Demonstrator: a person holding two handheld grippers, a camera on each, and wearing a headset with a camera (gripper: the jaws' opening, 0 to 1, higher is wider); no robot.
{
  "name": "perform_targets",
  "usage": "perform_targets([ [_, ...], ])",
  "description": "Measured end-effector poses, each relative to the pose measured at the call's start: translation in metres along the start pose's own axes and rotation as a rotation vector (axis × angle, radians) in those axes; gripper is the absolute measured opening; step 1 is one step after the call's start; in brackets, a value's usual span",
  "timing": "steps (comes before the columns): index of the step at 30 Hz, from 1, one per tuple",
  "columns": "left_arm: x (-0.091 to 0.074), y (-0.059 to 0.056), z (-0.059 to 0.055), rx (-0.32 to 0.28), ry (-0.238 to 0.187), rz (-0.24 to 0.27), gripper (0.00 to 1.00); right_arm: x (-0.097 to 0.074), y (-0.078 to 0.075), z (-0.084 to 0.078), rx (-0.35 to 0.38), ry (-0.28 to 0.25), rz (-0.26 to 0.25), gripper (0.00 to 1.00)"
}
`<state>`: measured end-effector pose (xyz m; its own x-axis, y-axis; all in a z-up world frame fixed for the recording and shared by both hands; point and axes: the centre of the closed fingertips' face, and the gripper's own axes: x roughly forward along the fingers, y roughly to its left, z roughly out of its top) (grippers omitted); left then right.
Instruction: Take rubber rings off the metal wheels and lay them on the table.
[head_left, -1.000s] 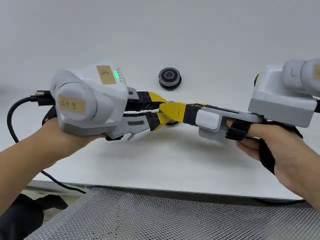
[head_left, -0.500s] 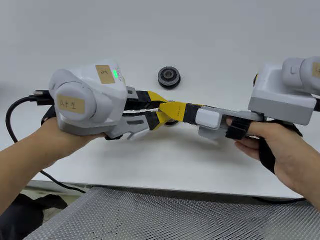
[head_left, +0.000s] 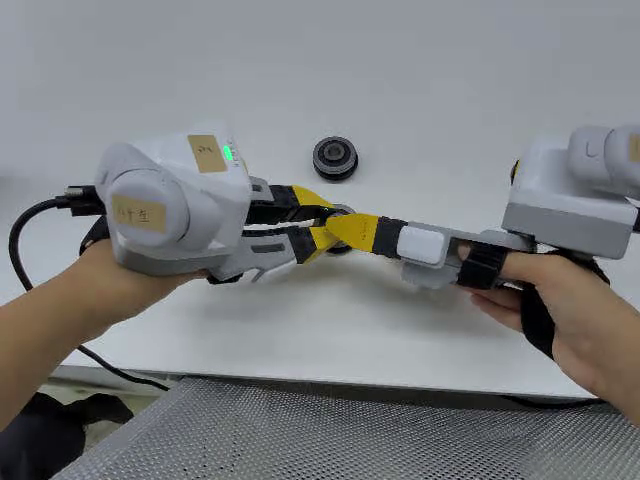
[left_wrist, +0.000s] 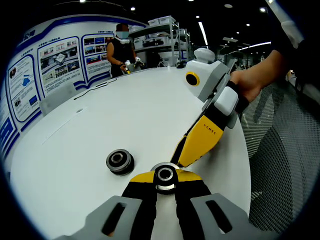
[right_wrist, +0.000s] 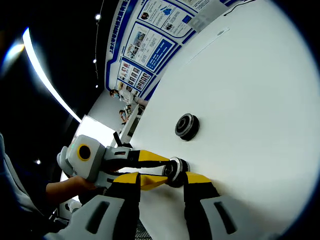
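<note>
Right gripper (right_wrist: 164, 176) now slightly lower against left gripper (head_left: 325, 220). I count two black-ringed metal wheels: held wheel (left_wrist: 166, 176) clamped by left; loose wheel (head_left: 335, 158) on white table (head_left: 430, 110). Right jaws straddle held wheel; grip I cannot tell.

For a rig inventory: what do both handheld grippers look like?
Both the left gripper and right gripper have white-grey housings and black tongs tipped yellow. The left carries tan labels, a green light and a black cable; the right hand wears a black strap.

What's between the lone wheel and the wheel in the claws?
Left gripper view: only bare white table between lone black-ringed wheel and clamped metal wheel.
</note>
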<state>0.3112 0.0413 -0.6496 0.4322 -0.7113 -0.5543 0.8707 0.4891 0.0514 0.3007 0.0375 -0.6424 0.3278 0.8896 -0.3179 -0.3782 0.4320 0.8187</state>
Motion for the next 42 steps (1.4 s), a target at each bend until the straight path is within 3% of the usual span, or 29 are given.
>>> perform_targets([
  [4,0.0001,0.0001,0.0,0.0,0.001,0.0,0.13,-0.0017,0.0009,0.0005,0.018,-0.013,0.012,0.32],
  [7,0.0,0.0003,-0.0002,0.0,0.002,0.0,0.13,-0.0011,-0.0036,-0.0023,-0.024,-0.002,-0.017,0.38],
  [12,0.0,0.0003,-0.0005,-0.001,0.002,0.001,0.13,-0.0008,-0.0006,0.0026,-0.008,-0.03,0.002,0.39],
  [21,0.0003,0.0002,-0.0004,-0.001,0.004,0.001,0.13,0.0024,0.0016,0.0012,-0.004,-0.023,0.016,0.39],
  [42,0.0,-0.0006,-0.0008,-0.006,0.01,0.0,0.13,0.0034,-0.0027,0.0009,-0.018,-0.022,-0.038,0.39],
])
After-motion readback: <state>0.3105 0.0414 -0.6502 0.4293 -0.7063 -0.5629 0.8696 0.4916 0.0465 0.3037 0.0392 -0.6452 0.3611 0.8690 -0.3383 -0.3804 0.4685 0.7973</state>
